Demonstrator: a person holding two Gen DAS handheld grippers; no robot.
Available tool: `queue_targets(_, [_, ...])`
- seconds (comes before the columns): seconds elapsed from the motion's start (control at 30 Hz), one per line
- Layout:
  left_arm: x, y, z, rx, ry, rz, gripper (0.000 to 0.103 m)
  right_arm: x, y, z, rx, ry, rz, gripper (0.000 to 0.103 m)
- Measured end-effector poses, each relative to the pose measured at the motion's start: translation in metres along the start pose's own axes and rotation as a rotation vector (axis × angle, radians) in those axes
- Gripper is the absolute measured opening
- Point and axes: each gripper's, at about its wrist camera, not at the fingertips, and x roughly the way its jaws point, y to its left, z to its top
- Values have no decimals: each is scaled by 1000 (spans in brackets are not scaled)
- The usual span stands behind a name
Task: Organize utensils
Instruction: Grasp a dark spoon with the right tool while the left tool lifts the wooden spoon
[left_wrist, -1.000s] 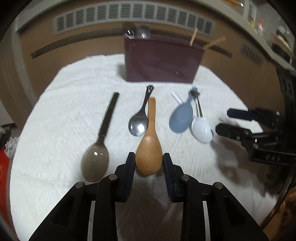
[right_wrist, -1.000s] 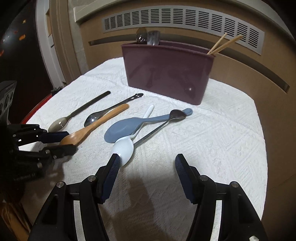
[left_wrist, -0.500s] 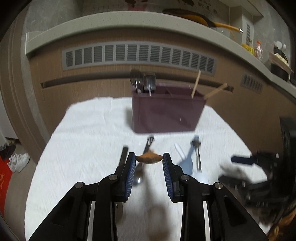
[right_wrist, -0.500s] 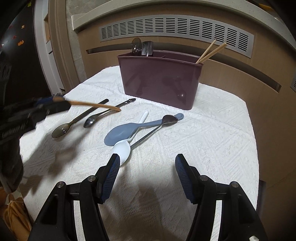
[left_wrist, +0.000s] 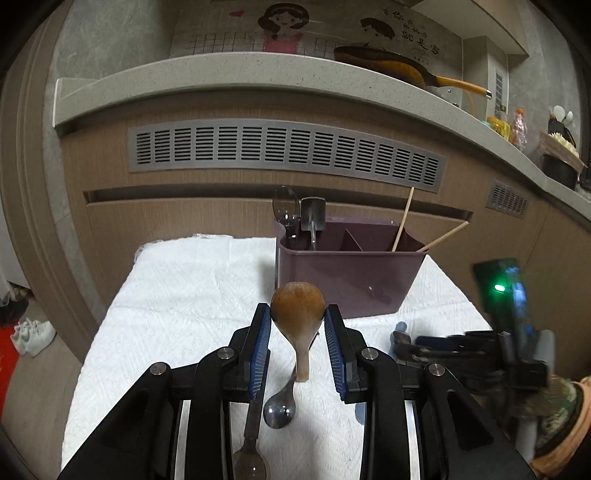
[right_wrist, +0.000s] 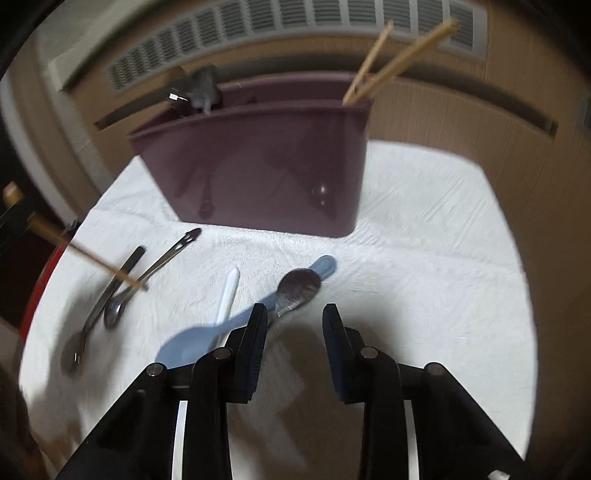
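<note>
Left wrist: wooden spoon (left_wrist: 297, 314) clamped, clear of holder (left_wrist: 351, 273).

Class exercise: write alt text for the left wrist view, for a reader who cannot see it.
The left gripper holds a wooden spoon by its bowl, lifted above a white cloth, handle hanging down. Behind stands a purple utensil caddy holding spoons and chopsticks.

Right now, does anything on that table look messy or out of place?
Yes, a small pile-up. The blue plastic spoon, white spoon and a metal spoon lie crossed over one another on the white cloth instead of side by side. The two chopsticks lean splayed out of the purple caddy.
</note>
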Motion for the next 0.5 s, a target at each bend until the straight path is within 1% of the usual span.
queue_targets(0.03, [0, 2, -1, -9, 1, -5, 31, 6, 2, 2, 15, 9, -13, 30])
queue_targets(0.07, [-1, 4, -2, -14, 0, -8, 31, 7, 4, 5, 23, -4, -30, 30])
queue_targets(0.13, [-2, 5, -2, -22, -1, -12, 31, 14, 9, 12, 29, -10, -101, 31])
queue_targets(0.17, [-4, 6, -3, -25, -3, -12, 31, 17, 12, 15, 27, -2, -119, 35])
queue_targets(0.23, [-8, 9, -4, -37, -3, -13, 31, 25, 17, 17, 15, 26, -148, 35])
queue_targets(0.27, [-9, 9, -4, -39, -3, -13, 31, 26, 20, 18, -4, 22, -171, 35])
queue_targets(0.33, [-12, 9, -5, -39, -5, -12, 31, 26, 26, 17, -41, 20, -192, 29])
queue_targets(0.37, [-12, 9, -5, -37, -3, -12, 31, 23, 28, 15, -52, 18, -186, 23])
queue_targets(0.43, [-15, 8, -7, -35, -1, -13, 31, 13, 26, 12, -54, 12, -137, 21])
queue_targets(0.47, [-16, 8, -6, -35, -1, -13, 31, 8, 26, 11, -52, 3, -116, 6])
queue_targets(0.5, [-18, 7, -7, -35, -1, -14, 31, -1, 25, 9, -64, -13, -102, 5])
